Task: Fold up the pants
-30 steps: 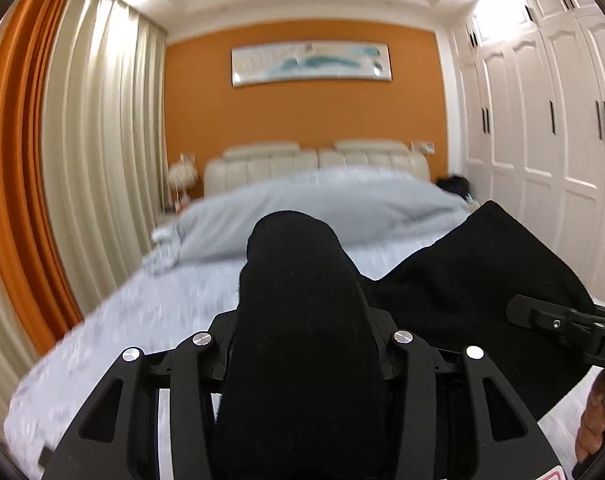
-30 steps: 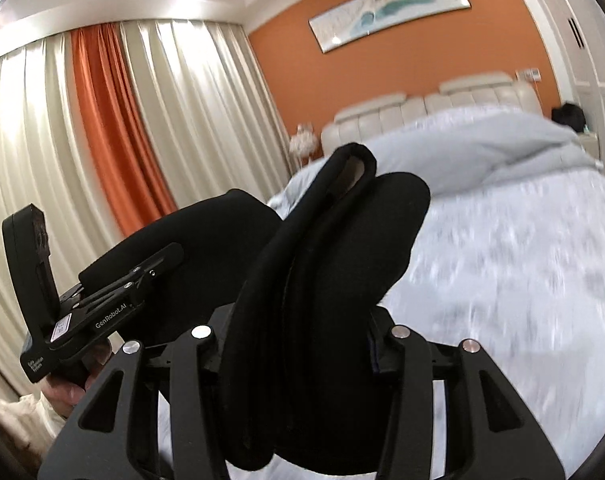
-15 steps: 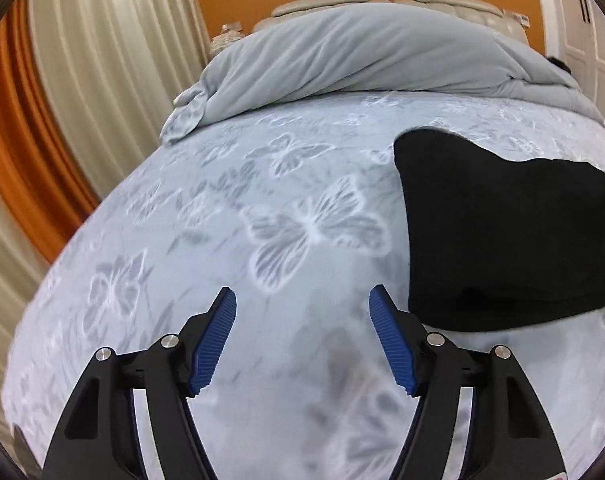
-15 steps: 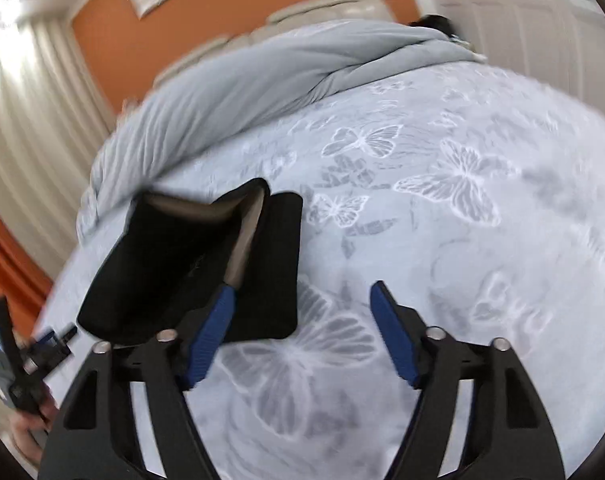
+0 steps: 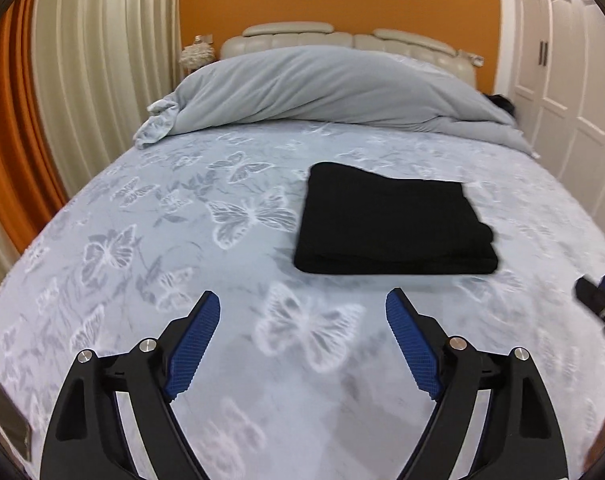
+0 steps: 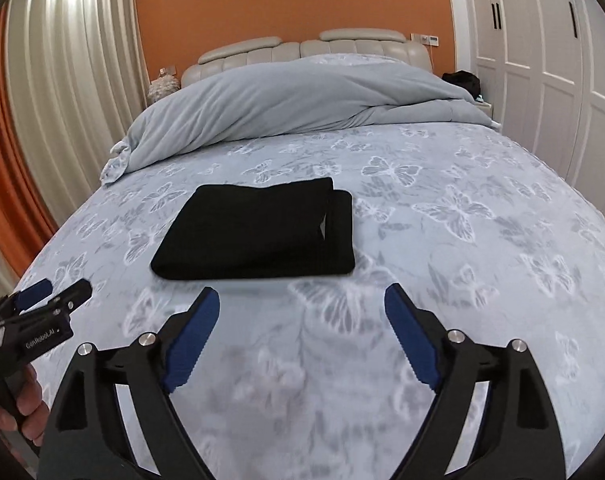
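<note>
Pants (image 5: pixel 394 220) folded flat on bed (image 5: pixel 142 240), untouched. Your left gripper (image 5: pixel 302 308) & right gripper (image 6: pixel 302 300): both w/ fingers spread wide, holding nothing, near pants' front edge.

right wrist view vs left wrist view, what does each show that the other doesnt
Only the right wrist view shows the person's hand holding the left gripper, plus the pants' layered open edge. Only the left wrist view shows a blurred edge of the right gripper. Both show the folded black pants lying on the butterfly-print bedsheet, the gray duvet, and open, empty jaws.
</note>
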